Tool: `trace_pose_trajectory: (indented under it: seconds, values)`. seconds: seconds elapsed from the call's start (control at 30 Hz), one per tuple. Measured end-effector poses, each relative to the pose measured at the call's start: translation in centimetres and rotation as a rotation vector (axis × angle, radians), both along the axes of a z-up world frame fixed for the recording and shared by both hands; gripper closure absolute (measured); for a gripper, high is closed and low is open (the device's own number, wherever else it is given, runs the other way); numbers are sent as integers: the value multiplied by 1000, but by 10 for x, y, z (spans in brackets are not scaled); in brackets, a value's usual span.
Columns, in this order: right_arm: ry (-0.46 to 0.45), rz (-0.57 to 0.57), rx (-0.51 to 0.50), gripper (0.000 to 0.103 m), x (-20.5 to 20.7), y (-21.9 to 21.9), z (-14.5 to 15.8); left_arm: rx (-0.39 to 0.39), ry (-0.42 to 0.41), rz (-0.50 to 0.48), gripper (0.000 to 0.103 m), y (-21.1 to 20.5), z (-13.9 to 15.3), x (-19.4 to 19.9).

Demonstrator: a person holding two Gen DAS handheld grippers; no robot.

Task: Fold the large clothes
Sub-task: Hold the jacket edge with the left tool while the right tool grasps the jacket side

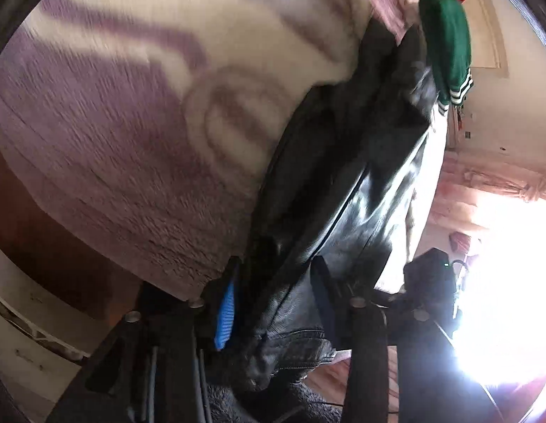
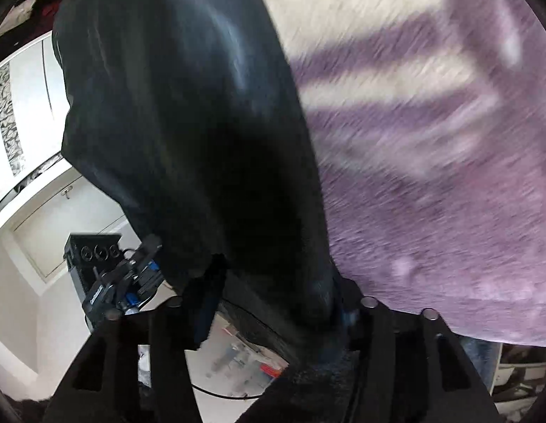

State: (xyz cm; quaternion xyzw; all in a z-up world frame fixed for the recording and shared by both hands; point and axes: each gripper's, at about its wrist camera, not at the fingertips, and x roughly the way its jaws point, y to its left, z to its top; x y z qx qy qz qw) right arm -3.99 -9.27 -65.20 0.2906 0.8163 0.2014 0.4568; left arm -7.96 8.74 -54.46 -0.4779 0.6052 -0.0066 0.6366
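Both grippers (image 1: 273, 303) (image 2: 276, 303) clamped on black jacket (image 1: 329, 183)

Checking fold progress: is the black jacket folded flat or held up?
Held up: black jacket hangs stretched between left gripper and right gripper.

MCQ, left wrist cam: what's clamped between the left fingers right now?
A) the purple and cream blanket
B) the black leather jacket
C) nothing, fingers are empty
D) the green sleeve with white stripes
B: the black leather jacket runs down between the fingers of the left gripper, while the green sleeve hangs far off and the blanket lies behind.
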Motion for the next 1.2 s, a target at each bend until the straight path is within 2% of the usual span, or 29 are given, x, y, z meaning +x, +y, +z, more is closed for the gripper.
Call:
trace_pose_trajectory:
  seconds: [0.1, 0.2, 0.3, 0.37, 0.4, 0.43, 0.47, 0.5, 0.53, 0.57, 0.6, 0.63, 0.67, 0.73, 0.77, 0.87, 0.9, 0.93, 0.97, 1.0, 1.03, 1.07, 1.17, 1.2]
  values:
    - [-62, -29, -33, 31, 17, -29, 22, 50, -13, 28, 56, 11, 22, -2]
    - [-149, -60, -100, 31, 44, -64, 50, 122, -82, -12, 47, 8, 47, 30]
    - [-218, -95, -89, 31, 83, -79, 68, 136, -145, -82, 43, -8, 43, 72]
    - [-278, -83, -107, 31, 111, -81, 75, 164, -151, -120, 43, -23, 35, 109]
    - [-292, -71, -113, 31, 116, -82, 75, 185, -167, -140, 48, -32, 30, 123]
    - [-311, -56, -126, 31, 132, -83, 76, 211, -172, -145, 67, -34, 24, 122]
    - [-324, -48, -141, 31, 145, -84, 76, 245, -177, -161, 91, -40, 19, 132]
    - [-332, -38, -143, 31, 152, -83, 77, 272, -166, -165, 91, -38, 12, 129]
    - [-338, -31, -146, 31, 161, -82, 80, 265, -151, -138, 91, -30, -3, 126]
    - [-348, -21, -155, 31, 175, -71, 88, 236, -137, -110, 90, -23, -15, 123]
    - [-353, -11, -165, 31, 182, -70, 92, 166, -132, -46, 90, -10, -30, 117]
    - [-357, 10, -183, 31, 188, -68, 95, 139, -140, -21, 90, 0, -32, 109]
    - [-357, 20, -187, 31, 196, -49, 96, 130, -152, -19, 90, 0, -27, 107]
    - [-372, 49, -172, 31, 209, -33, 117, 121, -180, -29, 87, -3, -11, 104]
    - [-390, 71, -162, 31, 214, -23, 124, 89, -192, -19, 86, -4, -5, 103]
    - [-504, 230, -145, 31, 241, 17, 158, 6, -208, 44, 80, 0, 10, 92]
    - [-539, 313, -140, 26, 250, 32, 163, -48, -246, 92, 78, 4, 16, 83]
    - [-554, 388, -130, 21, 259, 54, 165, -68, -255, 128, 75, 9, 18, 76]
    - [-582, 468, -141, 18, 271, 81, 165, -81, -265, 158, 65, 11, 20, 70]
    - [-604, 516, -153, 18, 280, 107, 169, -91, -288, 203, 50, 14, 25, 59]
    - [-623, 613, -158, 18, 288, 137, 164, -78, -286, 221, 42, 16, 28, 51]
    - [-620, 694, -155, 18, 295, 166, 157, -67, -284, 236, 39, 14, 31, 47]
    - [-616, 939, -185, 18, 299, 222, 133, -25, -255, 276, 39, 10, 34, 30]
    - [-613, 985, -208, 18, 298, 231, 125, -9, -242, 280, 39, 8, 32, 24]
